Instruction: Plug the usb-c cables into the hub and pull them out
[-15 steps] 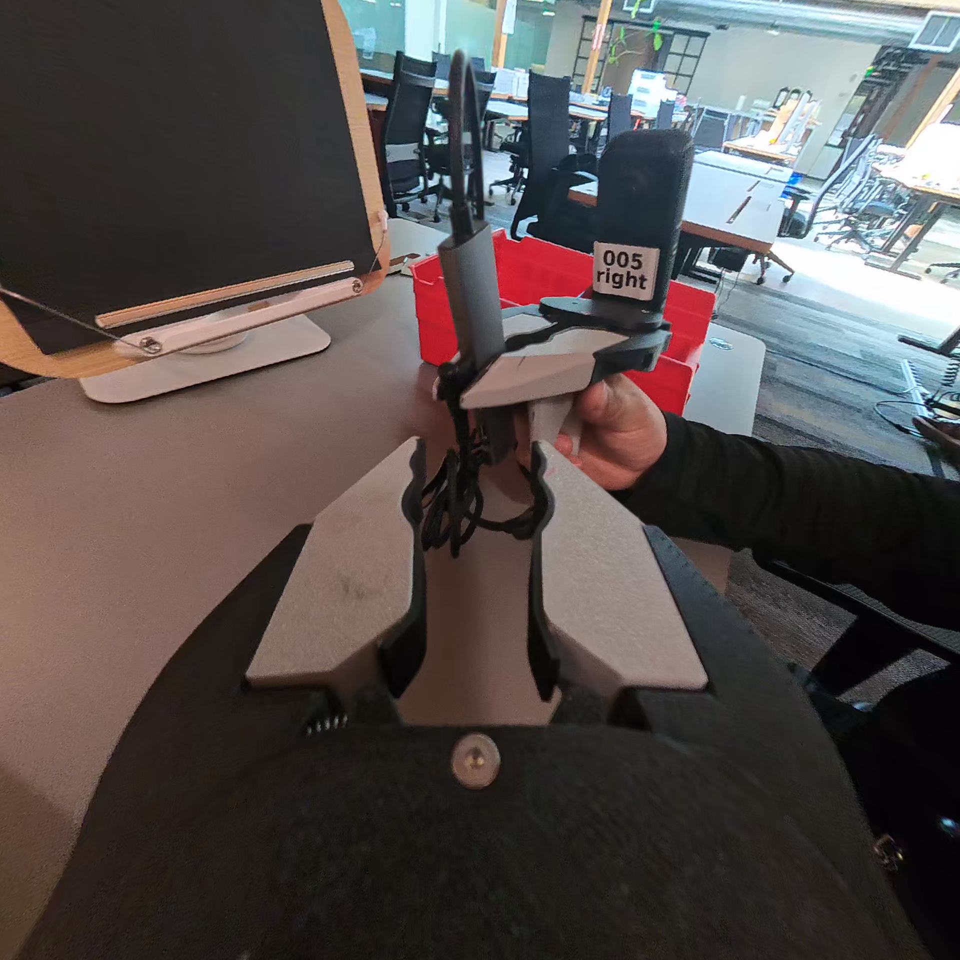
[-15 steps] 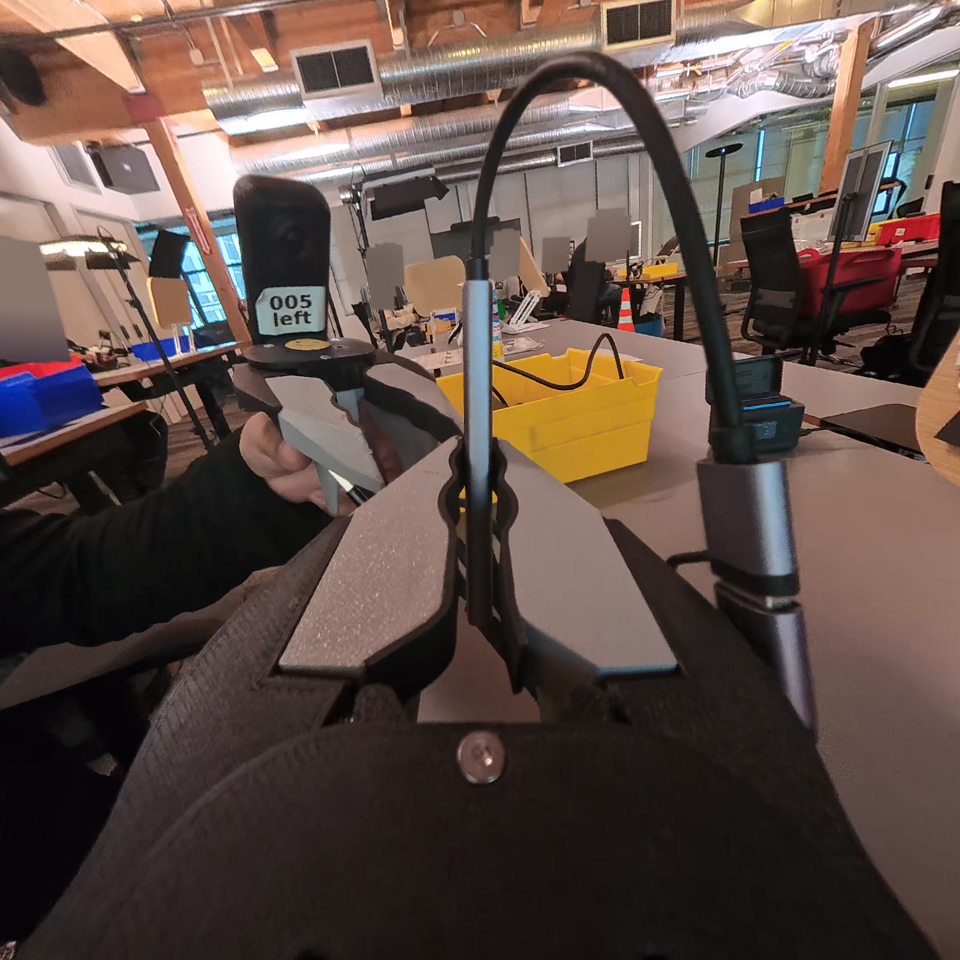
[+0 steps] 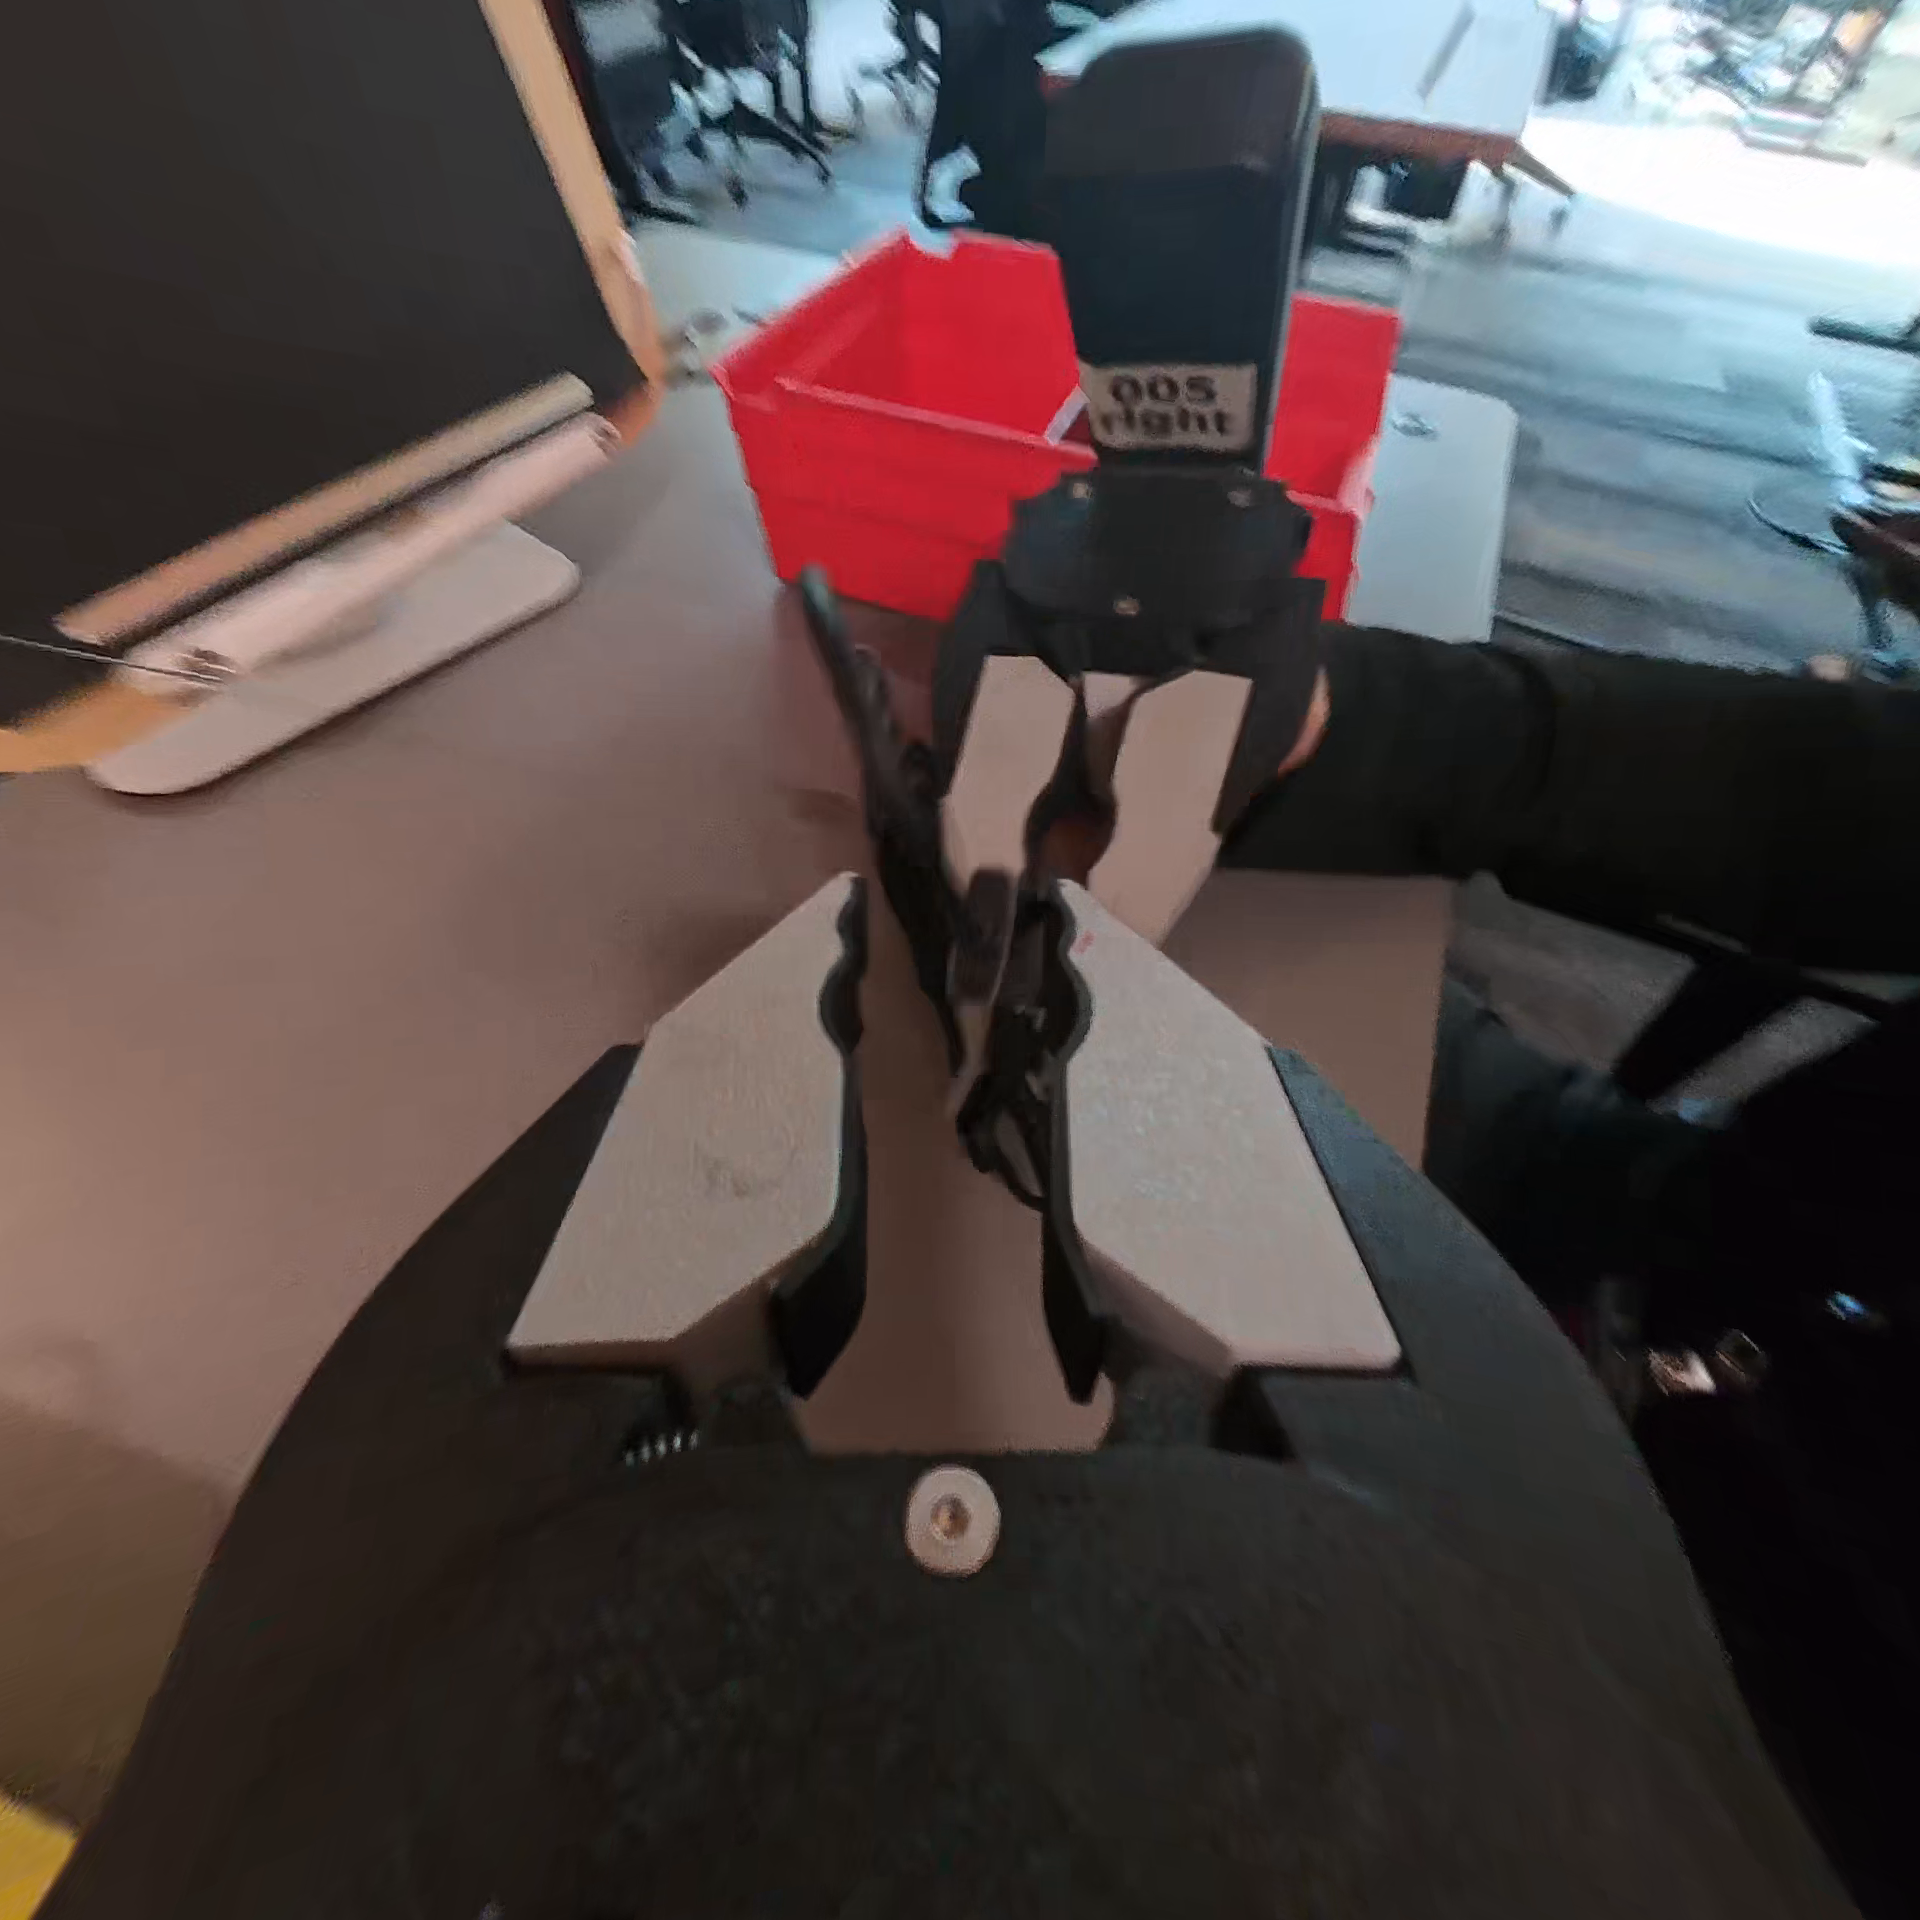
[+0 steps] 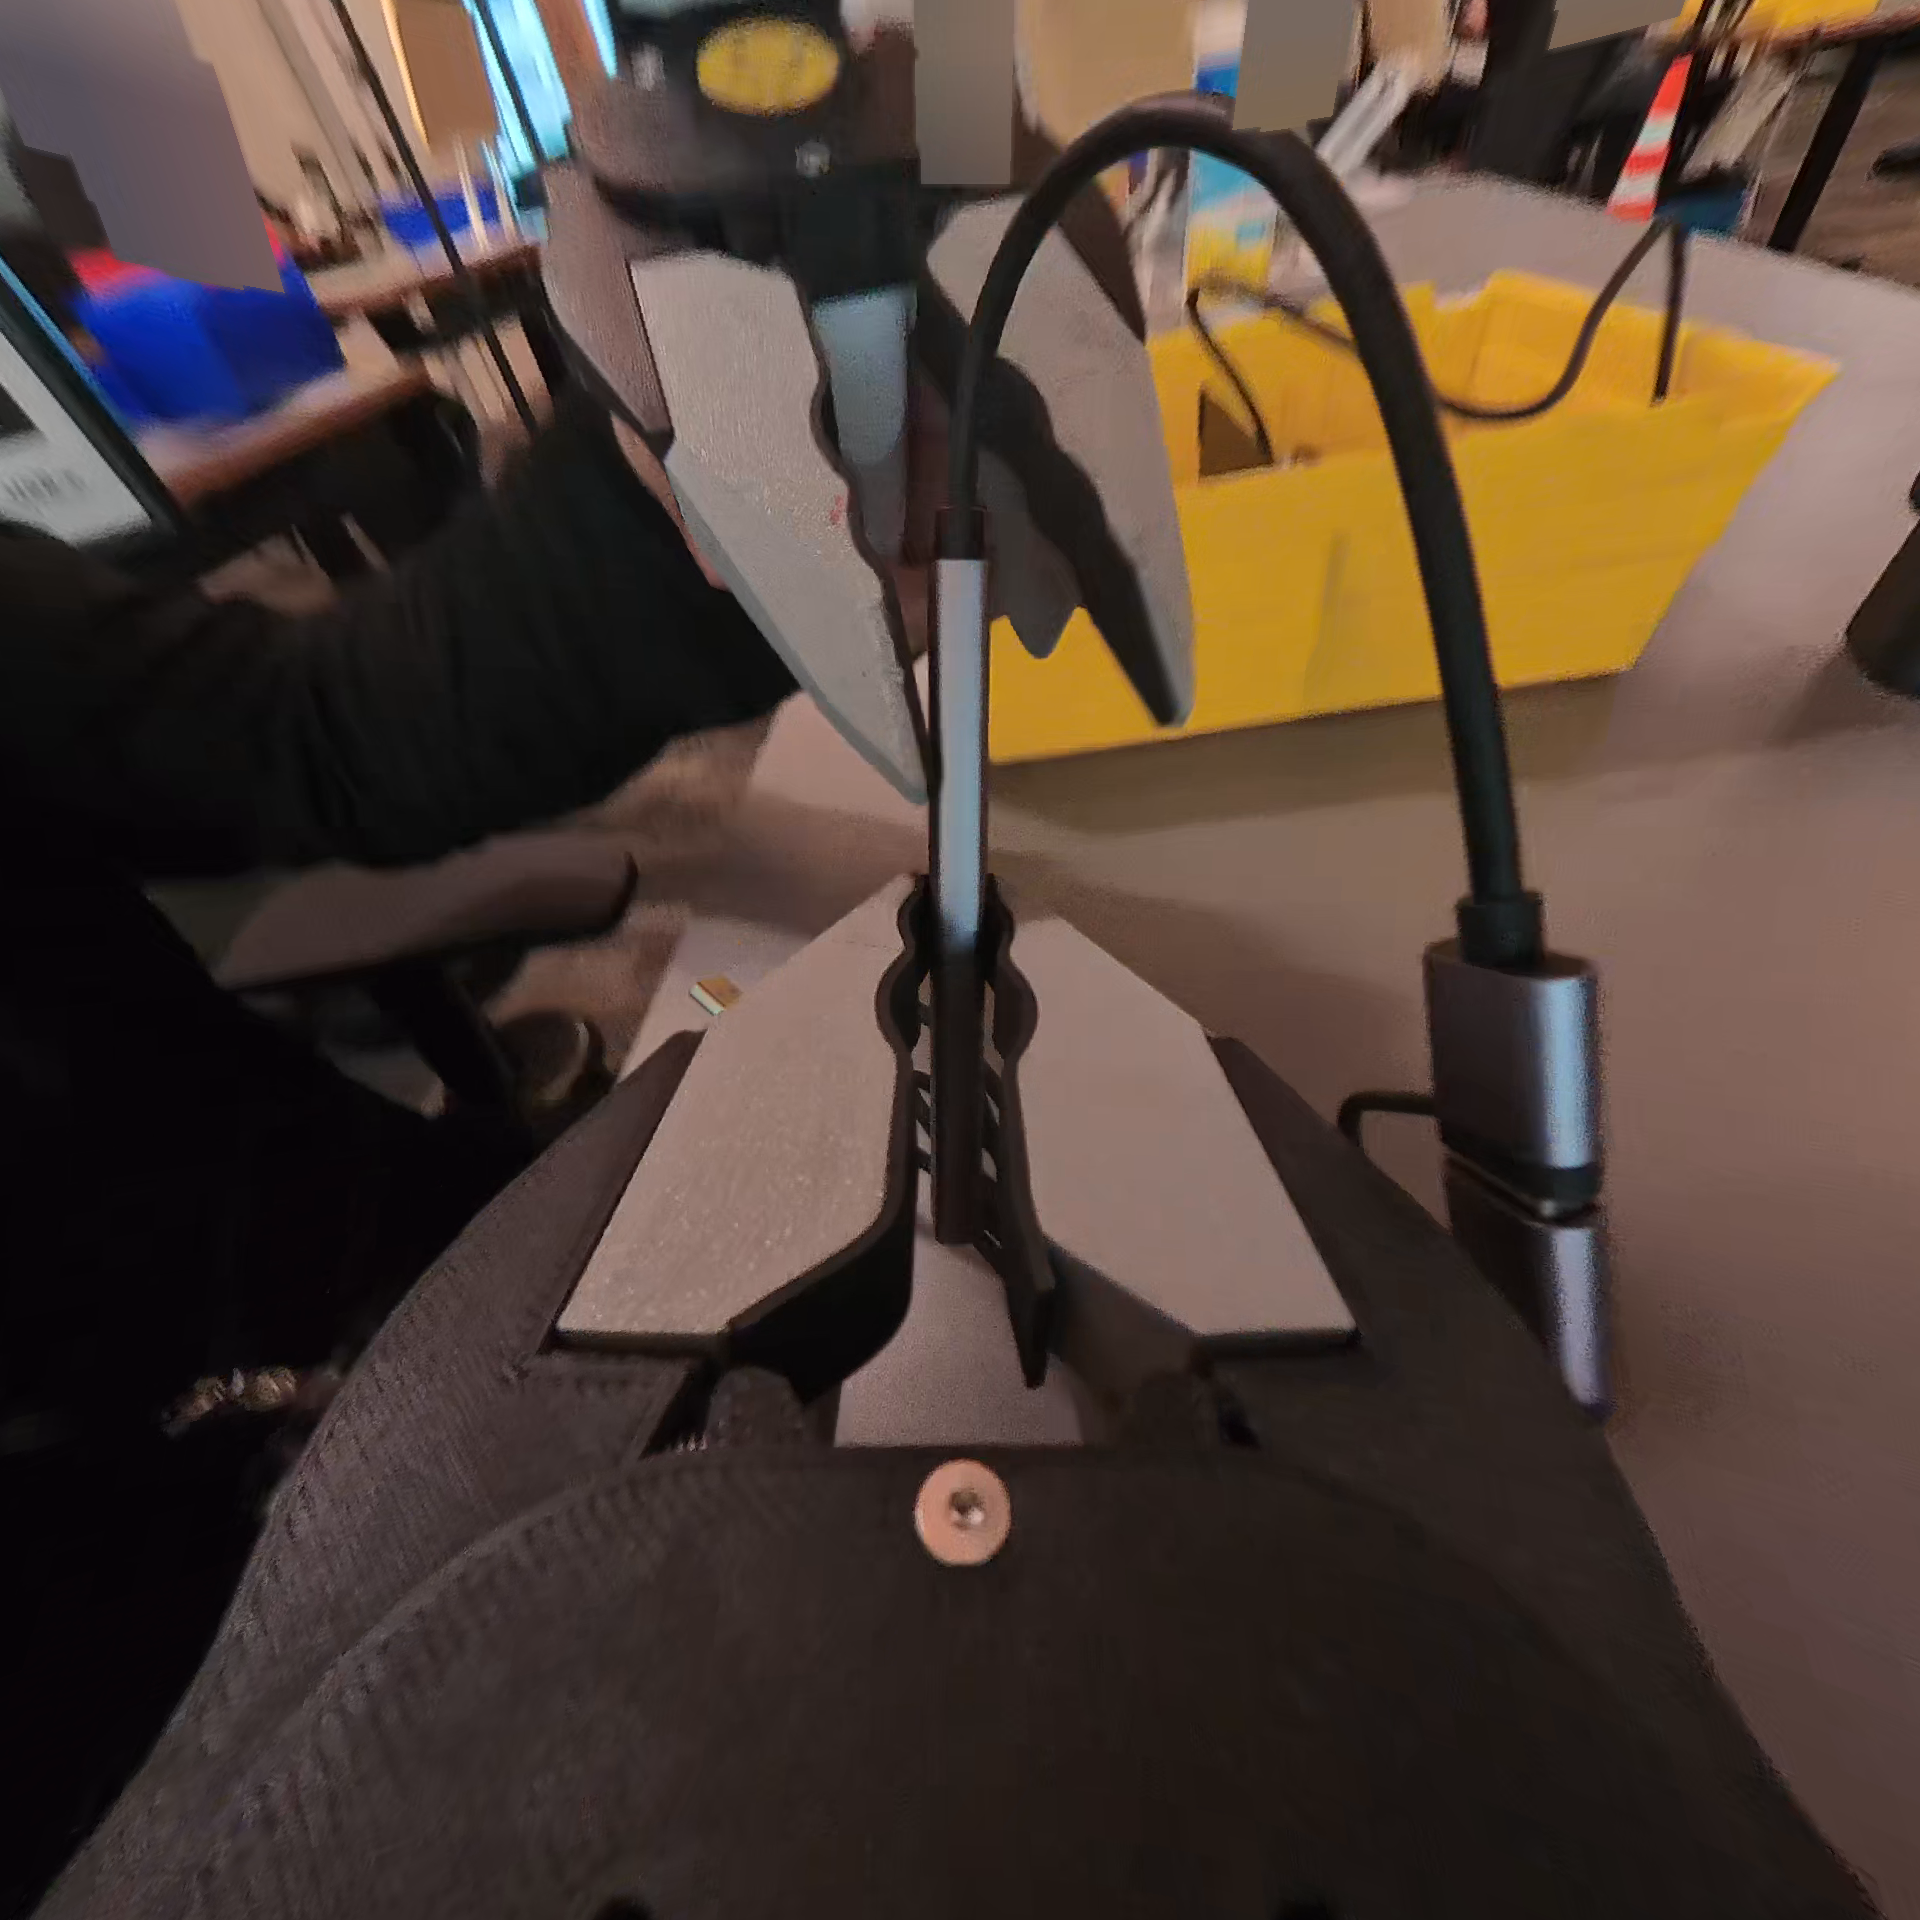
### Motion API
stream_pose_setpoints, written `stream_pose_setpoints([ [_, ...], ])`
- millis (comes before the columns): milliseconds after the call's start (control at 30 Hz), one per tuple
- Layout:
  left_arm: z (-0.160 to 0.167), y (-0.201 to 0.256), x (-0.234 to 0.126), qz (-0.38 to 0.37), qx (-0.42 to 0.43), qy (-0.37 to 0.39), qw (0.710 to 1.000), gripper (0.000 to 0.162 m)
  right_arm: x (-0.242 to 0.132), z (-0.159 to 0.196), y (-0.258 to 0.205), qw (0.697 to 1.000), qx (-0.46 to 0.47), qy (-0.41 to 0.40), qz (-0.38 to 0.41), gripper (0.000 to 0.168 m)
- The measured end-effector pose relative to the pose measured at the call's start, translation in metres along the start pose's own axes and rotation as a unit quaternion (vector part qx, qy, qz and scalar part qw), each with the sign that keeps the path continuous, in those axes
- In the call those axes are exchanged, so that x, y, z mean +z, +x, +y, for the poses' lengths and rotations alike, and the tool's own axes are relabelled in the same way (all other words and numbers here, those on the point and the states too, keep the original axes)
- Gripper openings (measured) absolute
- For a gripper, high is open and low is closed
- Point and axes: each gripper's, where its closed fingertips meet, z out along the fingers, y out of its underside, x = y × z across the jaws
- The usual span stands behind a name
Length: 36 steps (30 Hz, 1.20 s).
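The right claw [image 4: 961,935] clamps the hub [image 4: 958,748] edge-on, long axis pointing toward the left claw [image 4: 914,582], whose fingers stand apart around the hub's far end.

Motion blur across both wide-angle views, bright window glare far behind, dim foreground, edges bowed.

The right gripper [image 3: 1049,831] has swung to face the left gripper [image 3: 951,997]. The hub [image 4: 958,748] now nearly reaches the left gripper's tips.
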Motion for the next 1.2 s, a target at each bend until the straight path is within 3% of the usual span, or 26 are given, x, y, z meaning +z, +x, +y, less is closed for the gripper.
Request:
stream_pose_setpoints([
  [33, 0.007, 0.008, 0.005, 0.03, -0.002, -0.011, 0.999, 0.014, 0.004, 0.009, 0.001, 1.0, -0.009, -0.027, 0.007, 0.006],
  [67, 0.01, 0.012, 0.008, 0.044, -0.011, -0.014, 0.999, 0.009, 0.005, 0.015, 0.002, 0.999, -0.015, -0.045, 0.012, 0.006],
  [167, 0.01, 0.006, 0.01, 0.03, -0.034, 0.018, 0.999, 0.008, -0.002, 0.016, 0.013, 0.998, -0.001, -0.047, 0.039, 0.009],
  [333, -0.014, -0.026, 0.007, -0.043, -0.096, 0.129, 0.986, 0.007, -0.035, -0.006, 0.048, 0.991, 0.045, 0.04, 0.121, 0.017],
  [467, -0.026, -0.055, 0.011, -0.081, -0.177, 0.217, 0.956, 0.006, -0.064, -0.023, 0.071, 0.962, -0.039, 0.073, 0.262, 0.01],
  [600, -0.032, -0.061, 0.024, -0.016, -0.238, 0.282, 0.929, 0.006, -0.068, -0.007, 0.084, 0.928, -0.112, 0.006, 0.356, 0.016],
  [633, -0.031, -0.061, 0.028, -0.001, -0.243, 0.293, 0.925, 0.007, -0.066, -0.003, 0.086, 0.925, -0.112, -0.004, 0.363, 0.01],
  [733, -0.026, -0.056, 0.033, 0.037, -0.262, 0.292, 0.919, 0.006, -0.063, 0.003, 0.088, 0.933, -0.088, -0.005, 0.348, 0.013],
  [833, -0.025, -0.05, 0.036, 0.029, -0.215, 0.276, 0.936, 0.006, -0.061, 0.002, 0.085, 0.949, -0.056, 0.003, 0.311, 0.029],
  [967, -0.023, -0.051, 0.036, 0.024, -0.222, 0.283, 0.933, 0.006, -0.064, -0.01, 0.07, 0.963, -0.046, 0.046, 0.262, 0.037],
  [1200, -0.02, -0.06, 0.034, 0.016, -0.241, 0.293, 0.925, 0.006, -0.035, 0.019, 0.066, 0.959, -0.095, -0.053, 0.262, 0.039],
])
